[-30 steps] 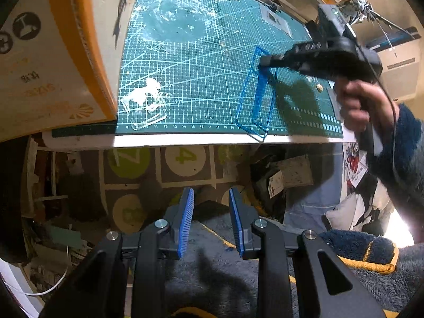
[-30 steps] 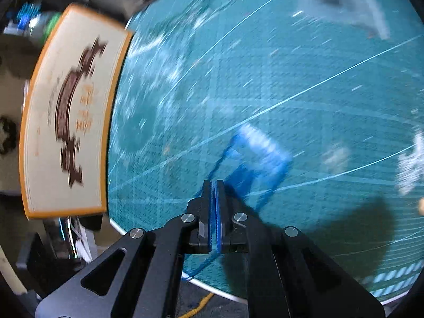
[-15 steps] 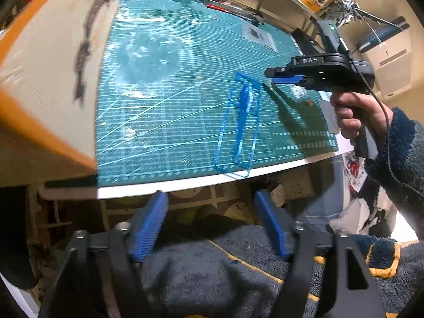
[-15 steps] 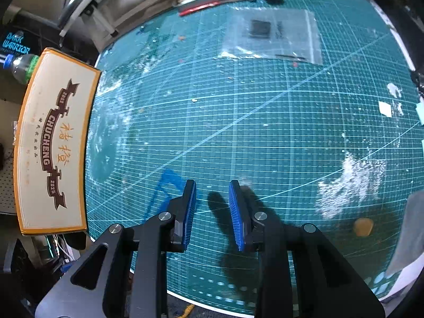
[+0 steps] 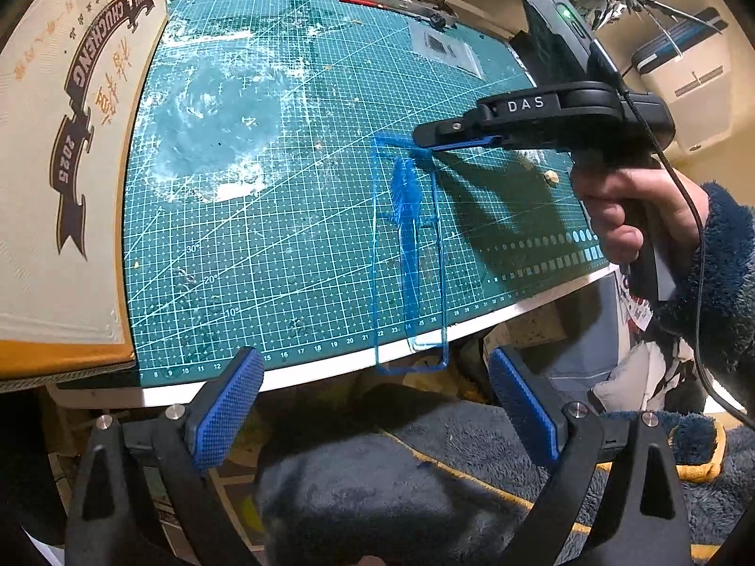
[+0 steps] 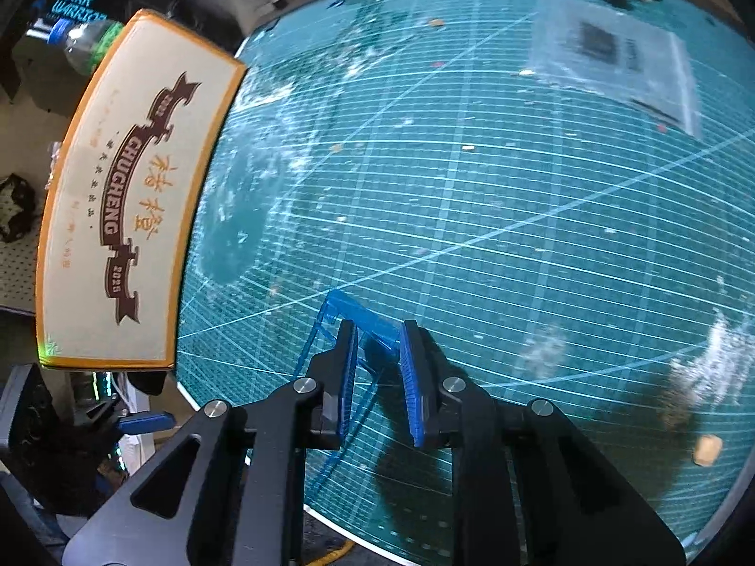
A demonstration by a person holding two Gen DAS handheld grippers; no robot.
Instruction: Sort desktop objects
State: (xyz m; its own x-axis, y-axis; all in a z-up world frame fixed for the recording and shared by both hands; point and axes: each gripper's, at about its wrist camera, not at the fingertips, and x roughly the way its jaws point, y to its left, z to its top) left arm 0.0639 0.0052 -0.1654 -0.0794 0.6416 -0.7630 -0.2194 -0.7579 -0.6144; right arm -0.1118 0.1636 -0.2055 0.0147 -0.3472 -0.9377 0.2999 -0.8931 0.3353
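Near the front edge of the mat the blue frame lies flat, a thin clear-blue rectangle with a comb-like piece down its middle; its near end sticks out past the desk edge over my lap. My right claw hangs over the frame's far end, jaws partly apart with that end between them, gripping nothing that I can see; my left claw waits low in front of the desk, jaws wide and empty. A box stands at the left of the mat; whether the frame belongs there I cannot tell.

Risks, as I judge them: the frame is thin and lies flush on the mat, so if I close from above the pads may skate over it and pinch air; a nudge toward me could tip it off the edge, since part of it already overhangs; the thin bars look likely to flex or snap under a hard squeeze; held by one end only, it would droop and swing; being see-through against the grid, it is easy to misjudge, and the right view is blurred there.
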